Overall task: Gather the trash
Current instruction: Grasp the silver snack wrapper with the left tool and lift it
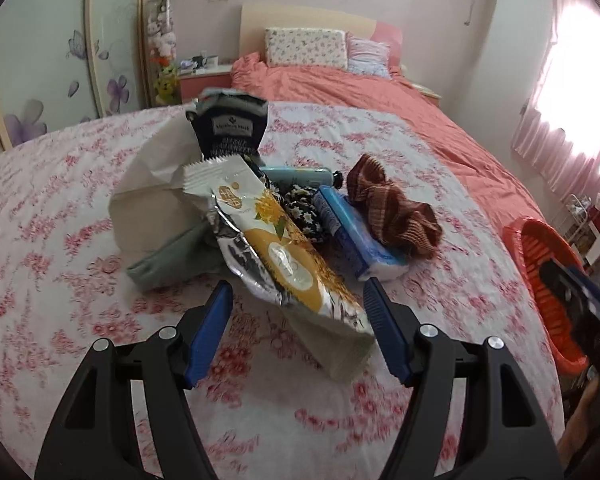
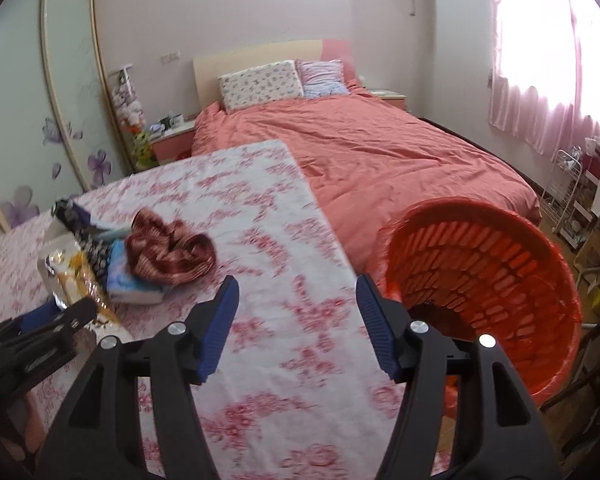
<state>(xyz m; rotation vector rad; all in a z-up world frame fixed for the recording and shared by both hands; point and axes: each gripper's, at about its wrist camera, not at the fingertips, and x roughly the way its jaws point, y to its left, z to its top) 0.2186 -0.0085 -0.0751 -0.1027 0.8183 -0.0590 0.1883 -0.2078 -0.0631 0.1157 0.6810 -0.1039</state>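
**Two tongs apart, trash ahead**

Two tongs gape empty: left tongs (image 1: 298, 312) flank the yellow snack wrapper (image 1: 284, 252) at centre frame on the floral tabletop (image 1: 60, 208); right tongs (image 2: 296, 312) hover lower centre, orange basket (image 2: 540, 280) right.

Yellow-and-white snack wrapper (image 1: 284, 248) lying diagonally on top of the pile, foil edges crumpled, near end sticking out over the floral tabletop (image 1: 60, 208). Dark blue torn pouch (image 1: 230, 128) standing upright behind it, leaning on a crumpled white paper bag (image 1: 148, 184). Orange lattice basket (image 2: 500, 280) sitting off the tabletop's right edge, tilted, mouth facing the camera.
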